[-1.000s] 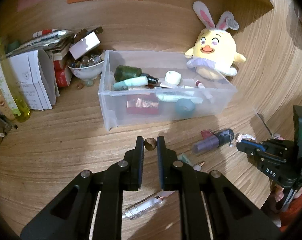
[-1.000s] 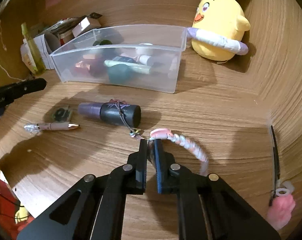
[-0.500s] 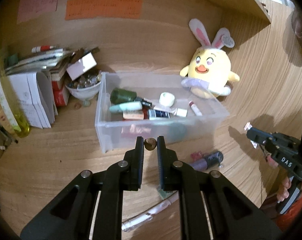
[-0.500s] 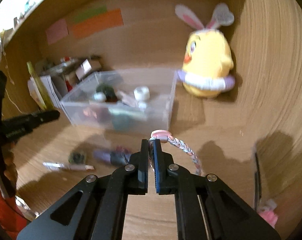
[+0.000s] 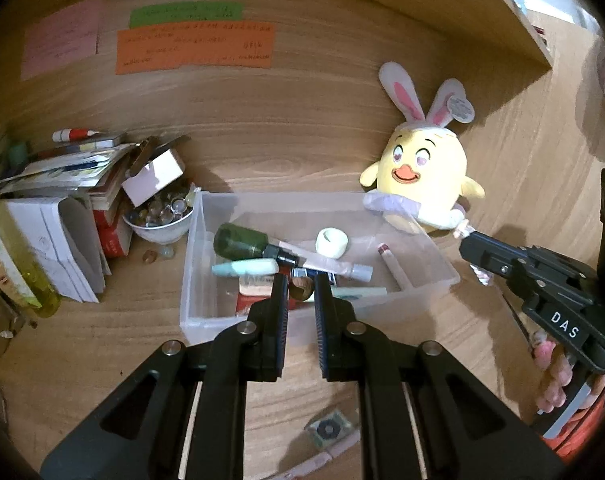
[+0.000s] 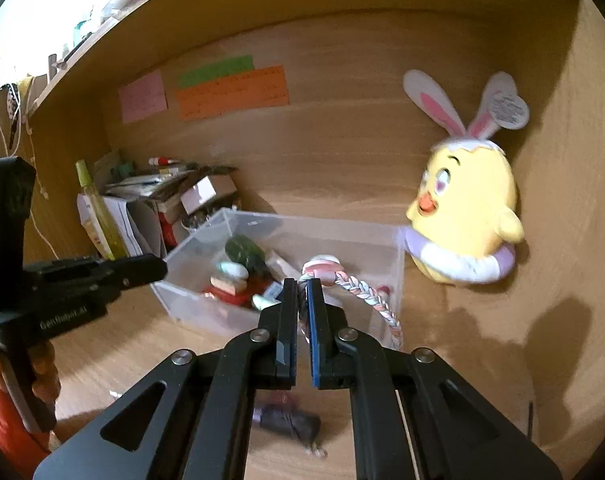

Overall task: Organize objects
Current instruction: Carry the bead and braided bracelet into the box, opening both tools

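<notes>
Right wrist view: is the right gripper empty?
No, the right gripper is shut on a braided pink and white band, which arcs out beyond its fingertips.

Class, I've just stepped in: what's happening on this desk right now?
A person is tidying small items into a clear plastic bin, with a handheld gripper in each hand. The left gripper is shut on a small brown nut-like object, held in front of the bin. The right gripper is shut on a braided pastel hair tie, lifted near the bin. A dark purple tube lies on the desk.
</notes>
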{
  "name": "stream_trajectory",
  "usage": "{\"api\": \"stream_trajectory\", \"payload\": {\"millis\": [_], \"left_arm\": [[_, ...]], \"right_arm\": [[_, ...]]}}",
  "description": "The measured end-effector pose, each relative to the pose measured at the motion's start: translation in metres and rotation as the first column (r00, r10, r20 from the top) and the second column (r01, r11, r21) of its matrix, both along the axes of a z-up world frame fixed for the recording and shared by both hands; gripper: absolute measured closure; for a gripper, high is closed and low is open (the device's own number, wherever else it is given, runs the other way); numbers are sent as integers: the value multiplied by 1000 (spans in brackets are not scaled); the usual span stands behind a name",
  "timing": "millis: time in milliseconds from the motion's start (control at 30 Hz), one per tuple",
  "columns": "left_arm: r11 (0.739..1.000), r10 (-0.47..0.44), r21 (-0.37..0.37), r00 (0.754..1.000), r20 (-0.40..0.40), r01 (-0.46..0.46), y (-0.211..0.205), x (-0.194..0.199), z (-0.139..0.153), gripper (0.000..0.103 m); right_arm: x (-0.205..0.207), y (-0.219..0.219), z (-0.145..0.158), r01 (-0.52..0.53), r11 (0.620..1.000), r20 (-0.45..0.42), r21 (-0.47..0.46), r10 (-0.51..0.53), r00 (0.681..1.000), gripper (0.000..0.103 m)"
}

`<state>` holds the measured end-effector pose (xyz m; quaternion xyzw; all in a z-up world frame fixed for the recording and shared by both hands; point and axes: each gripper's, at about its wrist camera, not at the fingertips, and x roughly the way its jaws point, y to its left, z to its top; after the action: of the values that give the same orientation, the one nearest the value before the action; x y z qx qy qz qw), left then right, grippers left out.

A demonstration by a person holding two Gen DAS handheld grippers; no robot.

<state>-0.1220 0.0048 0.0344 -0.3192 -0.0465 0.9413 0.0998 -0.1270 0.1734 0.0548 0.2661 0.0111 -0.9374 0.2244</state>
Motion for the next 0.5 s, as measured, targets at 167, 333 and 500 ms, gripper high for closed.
{"api": "stream_trajectory", "payload": {"millis": [167,333,500], "left_arm": [[1000,0,6,1000,30,0,-1,-20,-6,91],[1000,9,5,996,93,-10,-2,-44,-21,91],[1000,18,-11,992,124,-17,2,-59,-30,91]], "right_arm": [[-25,-13,-1,-27,1000,16,-1,27,1000,99],[-48,-23,-15,-51,999,60,16,50,997,99],[-66,-32,-34,-76,996,112,39,72,991,99]]}}
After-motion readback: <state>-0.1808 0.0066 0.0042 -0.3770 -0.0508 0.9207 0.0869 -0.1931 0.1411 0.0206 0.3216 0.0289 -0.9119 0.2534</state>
